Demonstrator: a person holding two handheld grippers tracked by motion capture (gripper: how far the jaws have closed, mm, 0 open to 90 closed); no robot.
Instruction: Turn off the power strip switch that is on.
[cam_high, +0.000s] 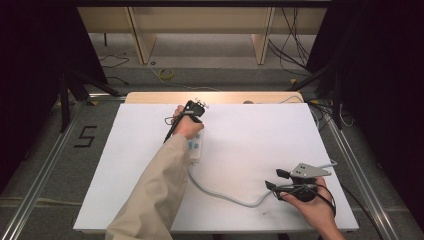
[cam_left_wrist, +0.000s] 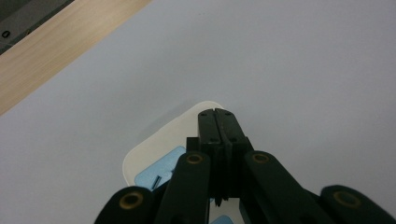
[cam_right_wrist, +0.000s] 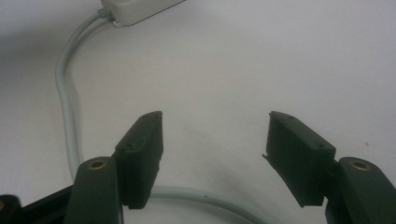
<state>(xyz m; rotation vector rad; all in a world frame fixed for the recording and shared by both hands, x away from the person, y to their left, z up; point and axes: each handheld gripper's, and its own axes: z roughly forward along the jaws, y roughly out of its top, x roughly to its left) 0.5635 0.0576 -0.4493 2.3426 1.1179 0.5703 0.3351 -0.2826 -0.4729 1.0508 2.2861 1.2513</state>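
White table sheet (cam_high: 250, 145) spans most of the high view, wood edge (cam_high: 150, 97) along the far side, dark floor with stray cables beyond.

Power strip (cam_high: 196, 146), white with blue socket covers, lies left of centre on the sheet, long axis running away from the person. Its grey cord (cam_high: 220, 194) leaves the near end, curves right and passes just under the right gripper.

Left gripper (cam_high: 192, 111) is over the strip's far end, pointing down at it. Left gripper view: jaws clenched flat together, nothing between them, tip over the rounded end of the strip (cam_left_wrist: 154, 154), just past a blue socket cover (cam_left_wrist: 161, 173). Contact or hover: can't tell.

Right gripper (cam_high: 276, 180) sits near the sheet's right front, jaws spread wide, nothing held. Right gripper view: cord (cam_right_wrist: 67, 116) runs beside one jaw and crosses low between both.

Looks like a press or nudge on the strip with the closed tip. To do it well: keep the jaws clenched, come straight down, load the housing and not a socket cover so the tip can't skid. Strip is light and may slide; right gripper could pinch the cord to steady it.
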